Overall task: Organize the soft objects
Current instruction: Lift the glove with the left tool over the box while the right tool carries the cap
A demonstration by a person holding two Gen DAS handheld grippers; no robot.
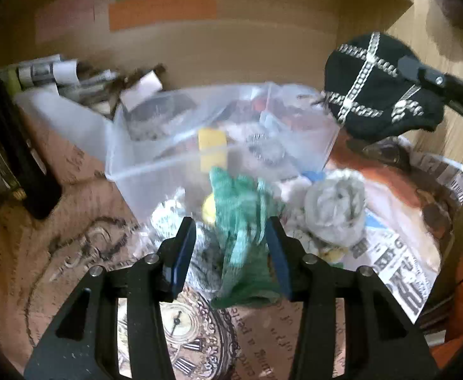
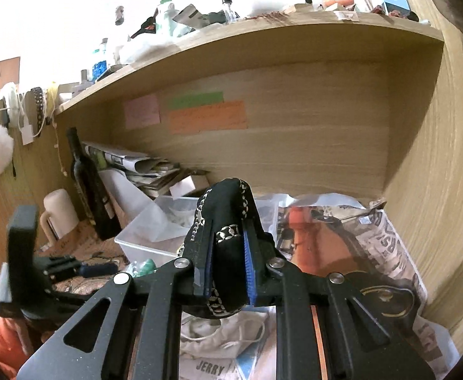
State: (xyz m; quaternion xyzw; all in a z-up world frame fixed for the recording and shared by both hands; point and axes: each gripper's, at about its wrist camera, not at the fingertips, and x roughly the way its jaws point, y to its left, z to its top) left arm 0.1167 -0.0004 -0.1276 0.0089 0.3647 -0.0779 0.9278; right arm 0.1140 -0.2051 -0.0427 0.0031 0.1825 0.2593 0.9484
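Two risks: your right gripper (image 2: 228,262) pinches the black chain-trimmed cap (image 2: 228,221) shallowly; your left gripper (image 1: 231,247), open around the green knitted cloth (image 1: 241,221), may snag neighbours.

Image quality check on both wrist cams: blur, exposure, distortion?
Left wrist: motion blur smears the green cloth and clear bin; the left claw stays sharp; dim, warm light.
Right wrist: room above the shelf blown out white; black cap sharp; shelf edge bowed by the fisheye.

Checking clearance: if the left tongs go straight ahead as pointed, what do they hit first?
Most likely the green knit cloth already between the open left tongs; just beyond lies the clear plastic bin. Depth is hard to judge through the fisheye.
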